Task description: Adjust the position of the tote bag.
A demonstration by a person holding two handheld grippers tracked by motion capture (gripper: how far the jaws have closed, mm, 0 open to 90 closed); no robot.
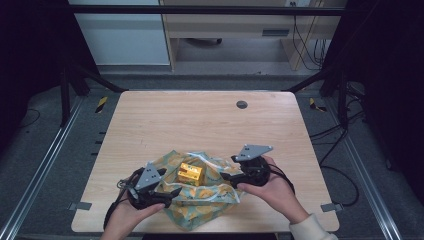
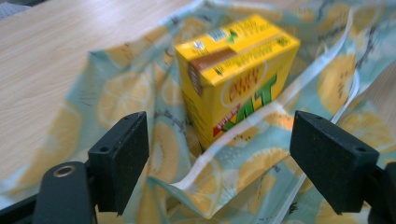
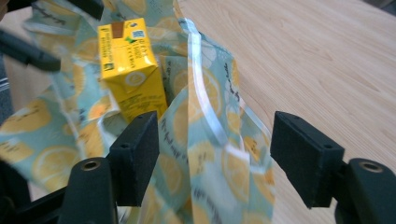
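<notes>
A small yellow juice carton (image 1: 190, 173) stands on a crumpled lemon-print cloth (image 1: 192, 212) near the table's front edge. My left gripper (image 1: 172, 192) sits at the cloth's left side, pointing right toward the carton. In the left gripper view its jaws (image 2: 224, 154) stand wide, with the carton (image 2: 233, 79) just beyond them and a clear-edged fold of cloth (image 2: 121, 93) lying loose between. My right gripper (image 1: 227, 175) is at the cloth's right side, pointing left. Its jaws (image 3: 219, 154) are also open, a raised fold of cloth (image 3: 205, 116) hangs untouched between them, and the carton (image 3: 130, 70) stands behind.
The light wooden table (image 1: 200, 120) stretches bare toward the back, with a round dark grommet (image 1: 241, 104) near its far right. Metal frame rails run along both sides on the floor. Cables hang at the back right.
</notes>
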